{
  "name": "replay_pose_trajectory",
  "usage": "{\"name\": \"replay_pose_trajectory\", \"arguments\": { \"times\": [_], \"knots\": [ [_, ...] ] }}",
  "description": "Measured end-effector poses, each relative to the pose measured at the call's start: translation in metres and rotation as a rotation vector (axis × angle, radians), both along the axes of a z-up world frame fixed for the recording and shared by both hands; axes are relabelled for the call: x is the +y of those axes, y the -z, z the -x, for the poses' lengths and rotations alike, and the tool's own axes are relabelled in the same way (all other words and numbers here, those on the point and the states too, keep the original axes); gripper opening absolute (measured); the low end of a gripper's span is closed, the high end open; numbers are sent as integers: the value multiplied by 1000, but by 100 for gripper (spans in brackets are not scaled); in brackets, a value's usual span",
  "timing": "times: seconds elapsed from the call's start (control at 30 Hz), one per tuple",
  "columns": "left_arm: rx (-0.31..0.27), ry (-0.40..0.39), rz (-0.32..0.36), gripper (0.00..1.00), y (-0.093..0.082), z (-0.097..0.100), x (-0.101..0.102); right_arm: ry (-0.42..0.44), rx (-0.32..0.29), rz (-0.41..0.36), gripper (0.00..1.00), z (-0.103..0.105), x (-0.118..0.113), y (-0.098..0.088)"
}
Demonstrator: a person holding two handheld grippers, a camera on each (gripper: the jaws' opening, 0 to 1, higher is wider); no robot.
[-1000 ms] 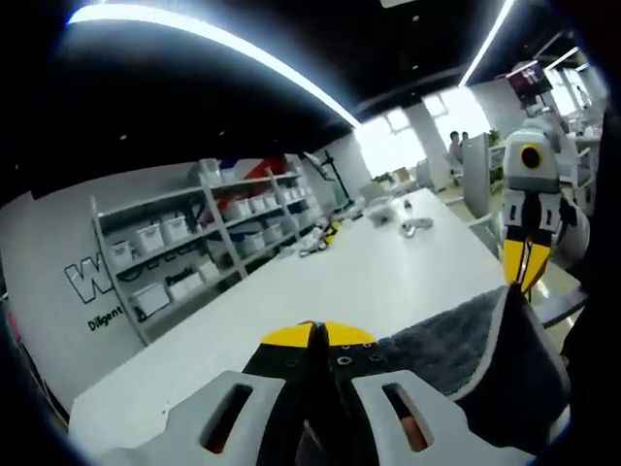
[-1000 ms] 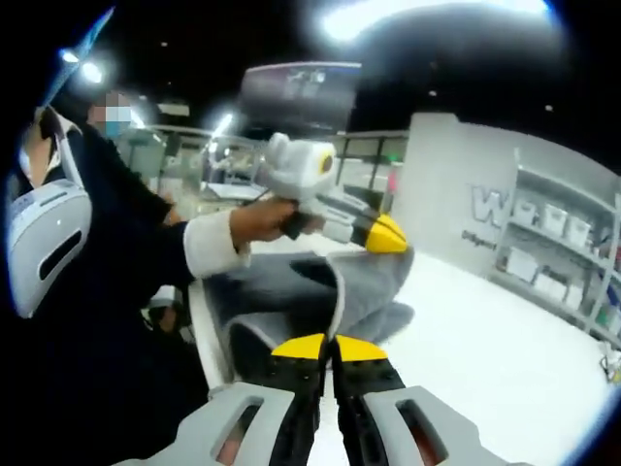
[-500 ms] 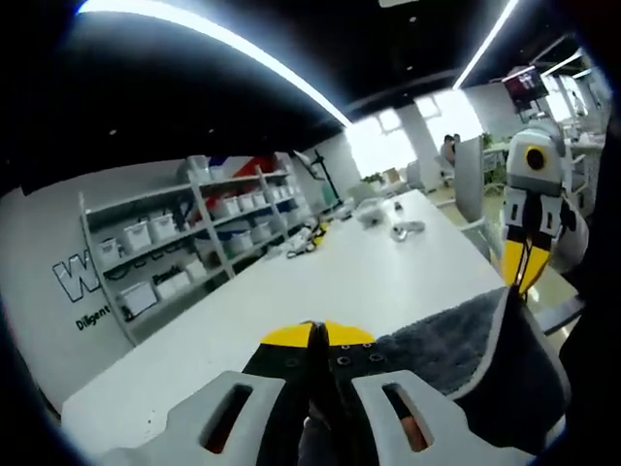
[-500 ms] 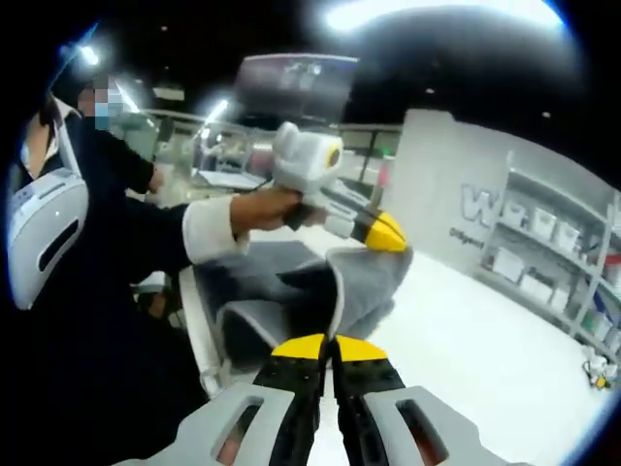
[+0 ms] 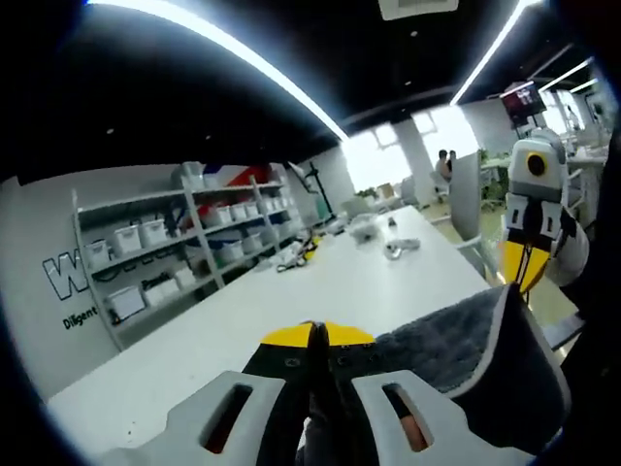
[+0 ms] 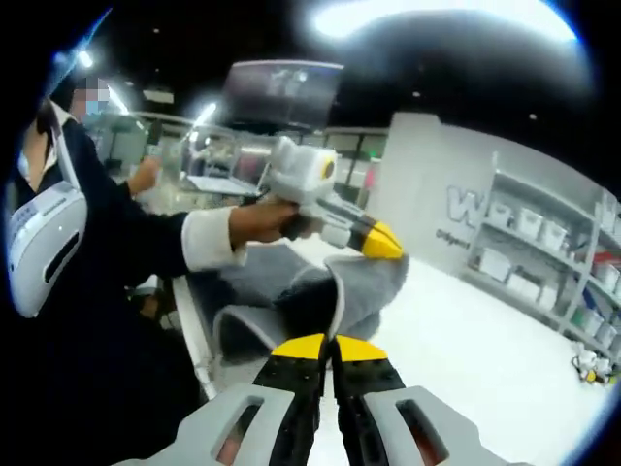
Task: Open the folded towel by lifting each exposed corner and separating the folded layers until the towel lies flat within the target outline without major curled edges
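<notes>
Both grippers, left [image 5: 318,340] and right [image 6: 326,349], stay closed on the raised grey towel [image 5: 456,345], hardly moved, so spreading has not advanced.

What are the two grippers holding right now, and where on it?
Both hold the grey fluffy towel, lifted above the white table: the left gripper and right gripper each pinch its upper edge near a corner.

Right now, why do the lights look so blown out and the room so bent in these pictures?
In the left gripper view, the ceiling light strip glares white and curves with the fisheye lens, and the window is washed out. In the right gripper view, a ceiling light smears into a bright blur; the shelves bow and look soft, while the towel stays fairly clear.
</notes>
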State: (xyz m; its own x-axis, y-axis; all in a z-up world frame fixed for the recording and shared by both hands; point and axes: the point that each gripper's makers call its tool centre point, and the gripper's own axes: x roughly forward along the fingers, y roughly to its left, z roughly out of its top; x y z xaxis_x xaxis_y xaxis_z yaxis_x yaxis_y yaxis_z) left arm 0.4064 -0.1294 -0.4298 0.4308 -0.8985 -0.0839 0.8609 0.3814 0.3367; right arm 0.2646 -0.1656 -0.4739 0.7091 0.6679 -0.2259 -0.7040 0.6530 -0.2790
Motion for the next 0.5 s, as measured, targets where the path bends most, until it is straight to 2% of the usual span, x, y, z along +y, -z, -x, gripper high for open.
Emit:
{"name": "replay_pose_trajectory", "arguments": {
  "times": [0.5],
  "knots": [
    [7, 28, 22, 2, -9, -5, -25, 59, -28, -23, 0, -2, -26, -11]
  ]
}}
